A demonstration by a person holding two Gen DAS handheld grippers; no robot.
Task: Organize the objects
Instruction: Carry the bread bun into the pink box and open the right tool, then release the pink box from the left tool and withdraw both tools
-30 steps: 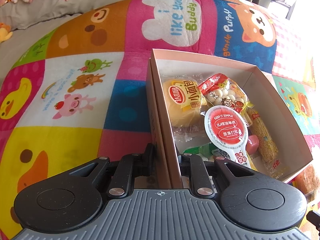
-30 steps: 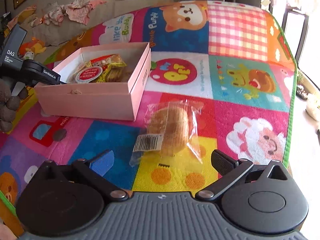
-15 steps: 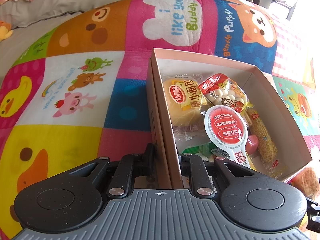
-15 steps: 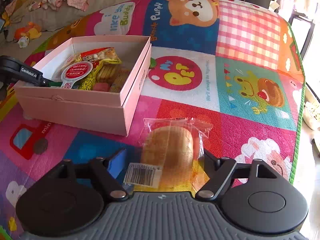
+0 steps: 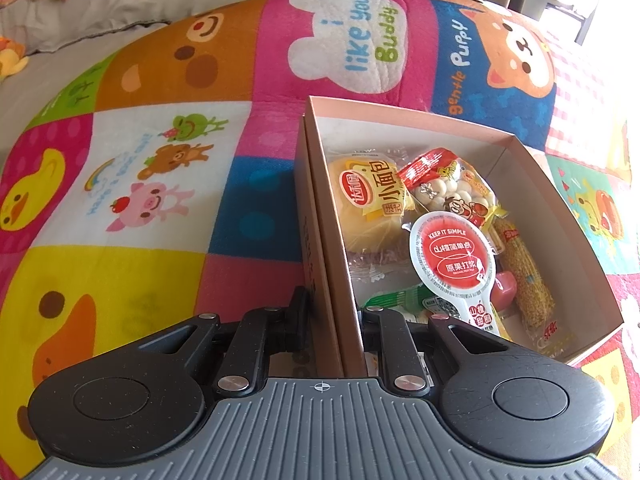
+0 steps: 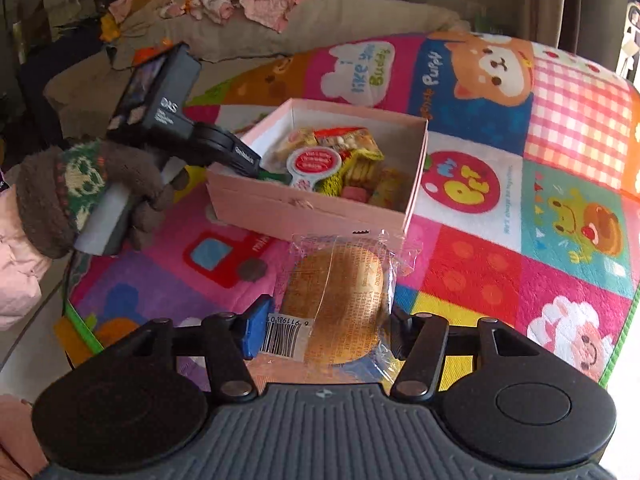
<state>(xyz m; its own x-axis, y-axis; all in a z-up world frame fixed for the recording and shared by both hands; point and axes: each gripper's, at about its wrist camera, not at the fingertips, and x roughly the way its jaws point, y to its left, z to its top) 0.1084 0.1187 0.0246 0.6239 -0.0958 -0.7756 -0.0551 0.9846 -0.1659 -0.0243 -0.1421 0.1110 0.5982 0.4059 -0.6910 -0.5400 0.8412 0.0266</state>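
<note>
A pink cardboard box [image 5: 320,240] sits on the colourful play mat and holds several snack packets, among them a yellow bun pack [image 5: 368,204] and a red-lidded jelly cup [image 5: 452,260]. My left gripper [image 5: 336,312] is shut on the box's near wall, one finger outside and one inside. The box also shows in the right wrist view [image 6: 304,208], with the left gripper [image 6: 256,164] on its left wall. My right gripper [image 6: 324,332] is shut on a clear-wrapped round bun [image 6: 340,304] and holds it lifted, just in front of the box.
The cartoon play mat [image 6: 520,216] covers the surface, with its green edge at the right and near left. A grey sofa with pink clothes [image 6: 260,4] stands behind. A gloved hand [image 6: 80,196] holds the left gripper's handle.
My right gripper closed on the wrapped bun and lifted it off the mat toward the box. The left gripper stayed clamped on the box wall.
</note>
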